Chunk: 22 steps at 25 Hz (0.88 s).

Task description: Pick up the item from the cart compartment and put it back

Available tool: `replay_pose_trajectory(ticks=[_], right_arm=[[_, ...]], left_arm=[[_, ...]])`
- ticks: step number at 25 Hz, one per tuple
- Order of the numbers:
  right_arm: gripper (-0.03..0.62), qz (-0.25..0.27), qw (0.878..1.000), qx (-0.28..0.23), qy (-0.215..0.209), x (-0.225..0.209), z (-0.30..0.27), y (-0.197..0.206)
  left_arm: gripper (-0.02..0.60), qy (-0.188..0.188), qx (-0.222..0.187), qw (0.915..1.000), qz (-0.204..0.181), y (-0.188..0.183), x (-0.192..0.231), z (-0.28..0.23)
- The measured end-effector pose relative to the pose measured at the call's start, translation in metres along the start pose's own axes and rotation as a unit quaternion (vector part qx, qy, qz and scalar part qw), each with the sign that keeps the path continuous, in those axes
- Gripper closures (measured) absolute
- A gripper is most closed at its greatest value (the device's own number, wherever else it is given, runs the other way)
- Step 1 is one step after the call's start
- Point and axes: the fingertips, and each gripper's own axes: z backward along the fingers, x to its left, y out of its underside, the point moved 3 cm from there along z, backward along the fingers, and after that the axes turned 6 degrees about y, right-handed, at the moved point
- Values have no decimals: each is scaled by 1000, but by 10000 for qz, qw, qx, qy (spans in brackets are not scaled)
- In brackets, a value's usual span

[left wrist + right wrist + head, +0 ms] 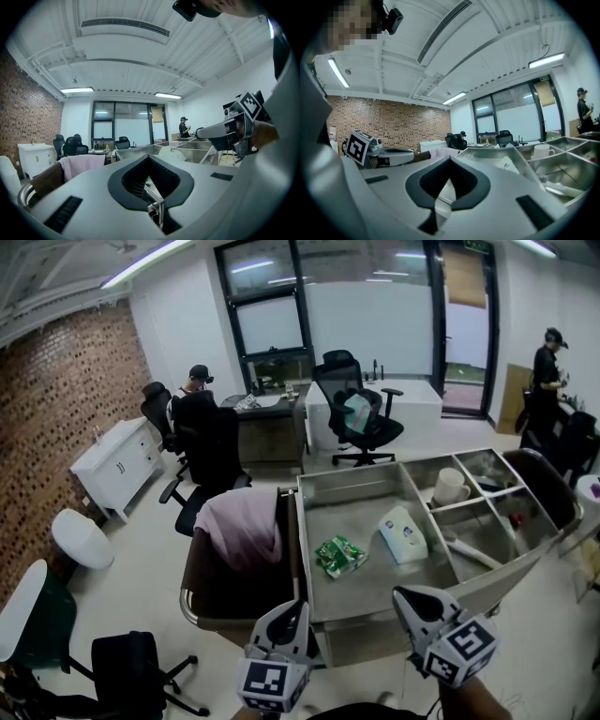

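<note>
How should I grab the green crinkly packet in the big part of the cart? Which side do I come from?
Probably from straight above. The green packet lies flat on the floor of the big compartment, clear of the white pack beside it. Pinch across its shorter width; the crinkled wrap should bunch up between the jaws.

Steel cart (370, 599) on pale floor (141, 587), split into compartments. In the big one: green packet (339, 555) flat on the bottom, white pouch (403, 534) near it, not touching. In a small rear one: white mug (450, 487), upright. In another: something small and red (515, 518), too small to tell. Beside that, a long white thing (473, 554) lying flat.
</note>
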Motion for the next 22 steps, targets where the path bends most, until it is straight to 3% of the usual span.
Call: replay_pose_trajectory(ticks=[22], right_arm=[[592, -63, 10000, 47, -59, 1, -3, 4]], left_arm=[[581, 90, 10, 9999, -135, 6, -3, -1]])
